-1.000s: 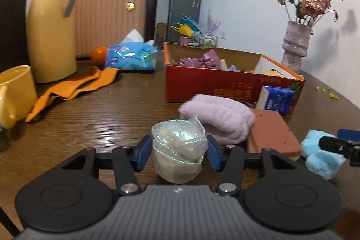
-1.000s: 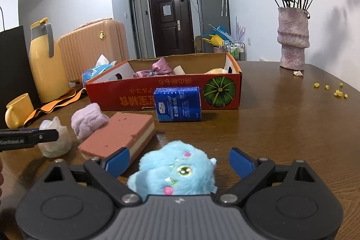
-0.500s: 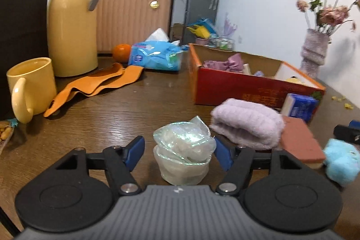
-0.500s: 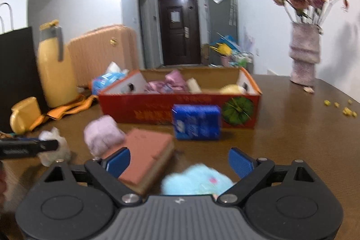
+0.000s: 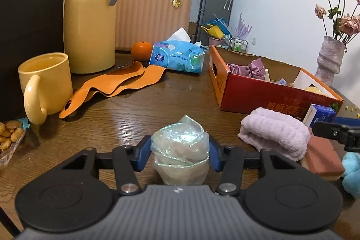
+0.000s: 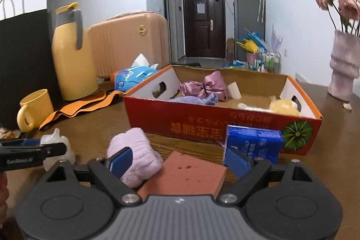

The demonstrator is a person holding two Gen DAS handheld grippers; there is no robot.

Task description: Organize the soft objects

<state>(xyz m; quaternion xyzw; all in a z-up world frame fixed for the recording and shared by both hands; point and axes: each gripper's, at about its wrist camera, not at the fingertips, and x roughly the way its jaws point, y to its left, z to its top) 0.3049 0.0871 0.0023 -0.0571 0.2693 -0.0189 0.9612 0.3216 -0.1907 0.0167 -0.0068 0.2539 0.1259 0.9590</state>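
Brown wood-grain bench (image 5: 139,114) holds scattered soft things. The left gripper (image 5: 180,151) is closing, its blue pads pressed on both sides of a crumpled clear bag (image 5: 181,150) standing on the bench. The right gripper (image 6: 177,160) stands wide apart, closing slightly, gripping nothing; a pink sponge (image 6: 186,174) lies between its fingers, with a lilac towel (image 6: 137,156) just left. Behind them sits a red box (image 6: 202,123) holding fabrics, a blue pack (image 6: 254,143) touching its front.
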